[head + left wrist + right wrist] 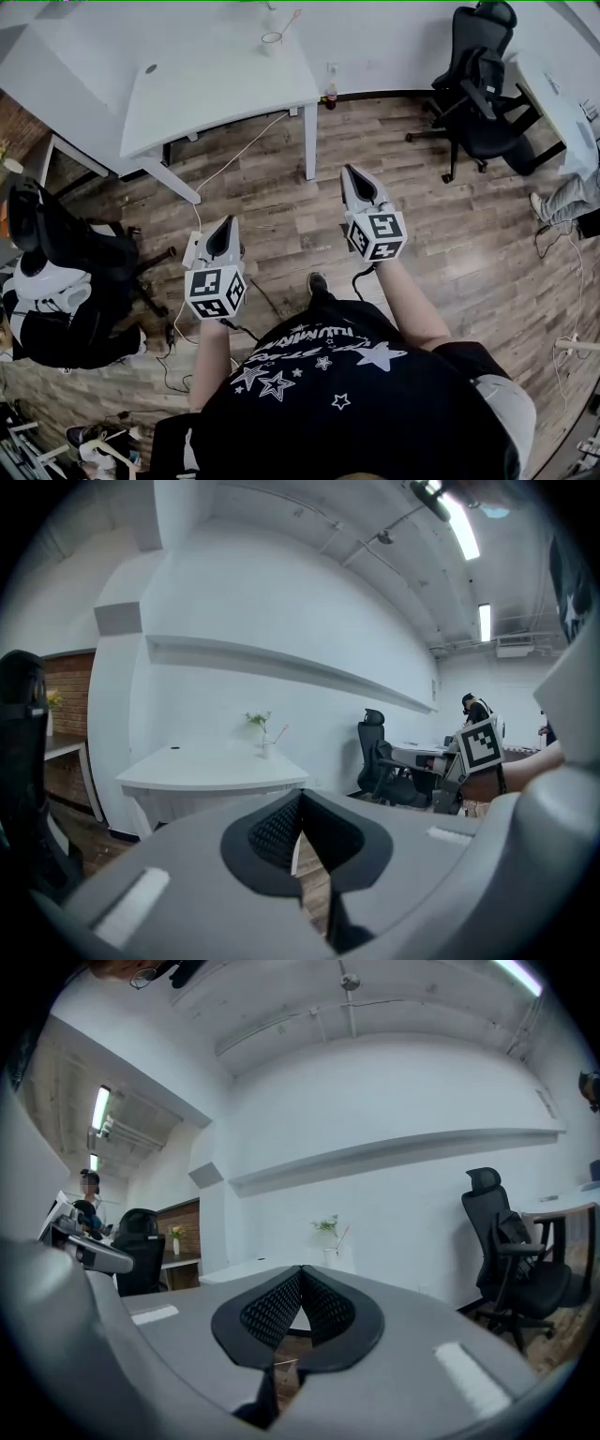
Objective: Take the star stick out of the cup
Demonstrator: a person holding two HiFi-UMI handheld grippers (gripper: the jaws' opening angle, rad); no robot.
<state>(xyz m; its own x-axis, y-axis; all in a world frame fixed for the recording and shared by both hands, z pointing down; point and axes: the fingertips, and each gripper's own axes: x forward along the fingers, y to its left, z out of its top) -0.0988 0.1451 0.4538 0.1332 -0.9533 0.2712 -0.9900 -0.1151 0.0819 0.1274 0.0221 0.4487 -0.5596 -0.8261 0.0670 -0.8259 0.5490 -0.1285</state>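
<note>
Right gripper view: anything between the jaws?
No, the right gripper is closed tip to tip on nothing; the cup stands far ahead.

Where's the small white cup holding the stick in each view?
Head view: small white cup at top centre, on the white table.
Left gripper view: left of centre, above the jaws.
Right gripper view: just right of centre, above the jaws.
Shared landmark: the white table under it.

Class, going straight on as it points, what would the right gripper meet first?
Probably the white table, near the cup holding the star stick; open floor lies between, though depth is unclear.
</note>
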